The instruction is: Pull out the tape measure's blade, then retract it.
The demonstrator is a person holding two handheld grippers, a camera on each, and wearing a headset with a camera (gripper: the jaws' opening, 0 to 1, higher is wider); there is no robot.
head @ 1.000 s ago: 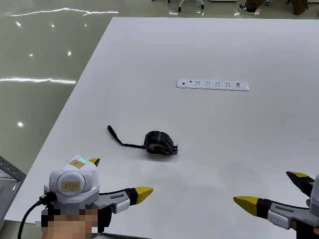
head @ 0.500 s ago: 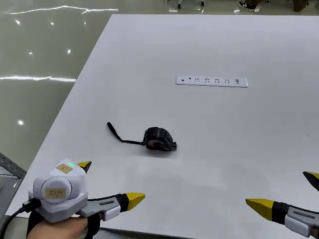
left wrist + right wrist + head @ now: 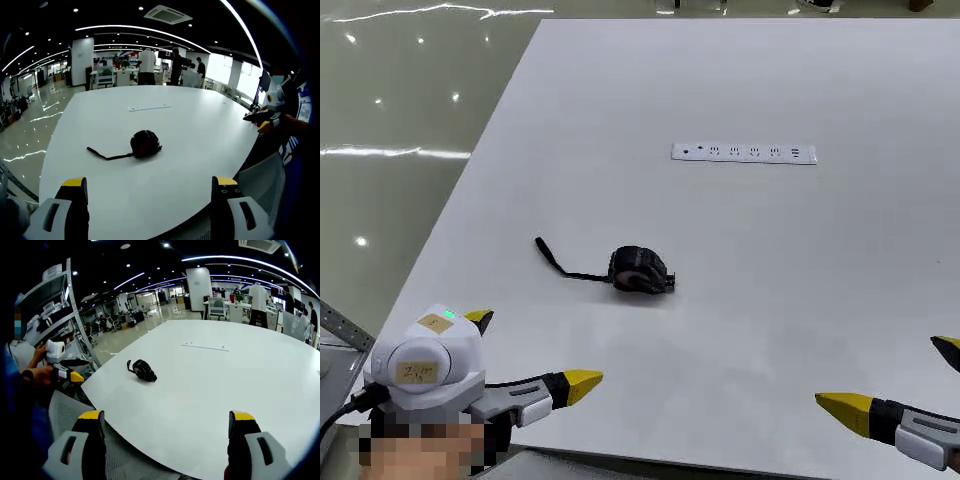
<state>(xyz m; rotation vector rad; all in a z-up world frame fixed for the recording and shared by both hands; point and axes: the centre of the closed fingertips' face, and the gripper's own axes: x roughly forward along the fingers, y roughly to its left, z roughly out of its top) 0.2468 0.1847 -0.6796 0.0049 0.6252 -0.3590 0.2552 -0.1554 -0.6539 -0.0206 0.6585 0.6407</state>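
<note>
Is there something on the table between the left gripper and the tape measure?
Nothing visible. Bare white table lies between the open left gripper and the tape measure. The power strip lies beyond the tape measure, out of the path.

a large white table point(image 3: 770, 300) with a rounded edge is seen in an open-plan office, and a white power strip point(image 3: 743, 153) is laid flat on its far part. the glossy pale floor point(image 3: 400, 120) is streaked with reflected lamps. the dark ceiling is crossed by long curved light strips point(image 3: 145, 28) and dotted with spotlights, and a square air vent point(image 3: 167, 14) is set into it. bright windows point(image 3: 217, 67) are seen on one side, a white column point(image 3: 81, 60) on another. desks and chairs point(image 3: 220, 307) are ranged beyond the table, with people point(image 3: 146, 65) standing there. a metal shelving rack point(image 3: 72, 295) is placed by the aisle.
</note>
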